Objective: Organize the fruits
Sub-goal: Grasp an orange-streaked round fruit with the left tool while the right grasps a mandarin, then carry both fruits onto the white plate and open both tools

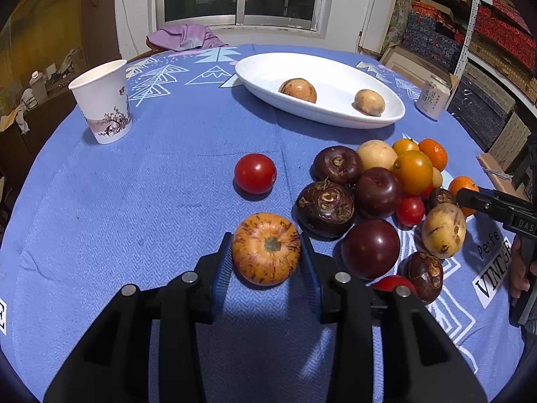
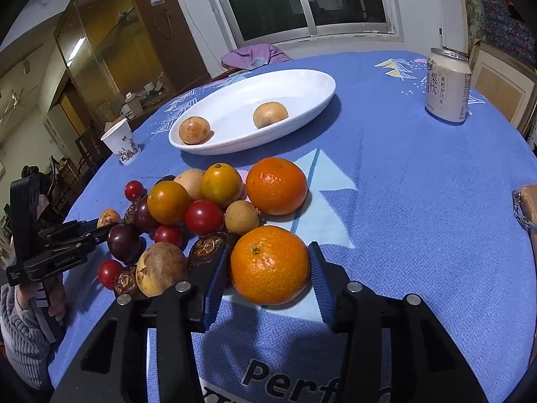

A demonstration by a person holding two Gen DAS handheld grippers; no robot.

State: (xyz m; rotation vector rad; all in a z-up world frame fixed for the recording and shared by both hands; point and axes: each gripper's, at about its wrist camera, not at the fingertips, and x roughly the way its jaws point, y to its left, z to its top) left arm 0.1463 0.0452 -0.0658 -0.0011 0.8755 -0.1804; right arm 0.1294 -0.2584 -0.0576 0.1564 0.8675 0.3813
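Blue tablecloth [image 2: 419, 201] reading "Perf", seemingly "VINTAGE", left gripper [image 1: 266, 252] pinching speckled fruit [image 1: 265, 248], right gripper [image 2: 268, 268] clamping mandarin [image 2: 270, 264].

1. A round table [image 1: 134, 201] covered in a blue cloth with white tree and mountain prints carries everything.
2. A white oval dish [image 1: 335, 117] sits toward the far side.
3. A paper cup [image 1: 102, 100] stands upright at the left, well apart from the dish.
4. A pale drink can [image 2: 448, 87] stands upright at the right.
5. A heap of fruit [image 1: 379, 194] lies on the cloth in front of the dish.
6. One red tomato [image 1: 255, 173] lies alone, just left of the heap.
7. A speckled orange fruit [image 1: 266, 248] and a tangerine [image 2: 270, 264] rest on the cloth at the heap's near edges.
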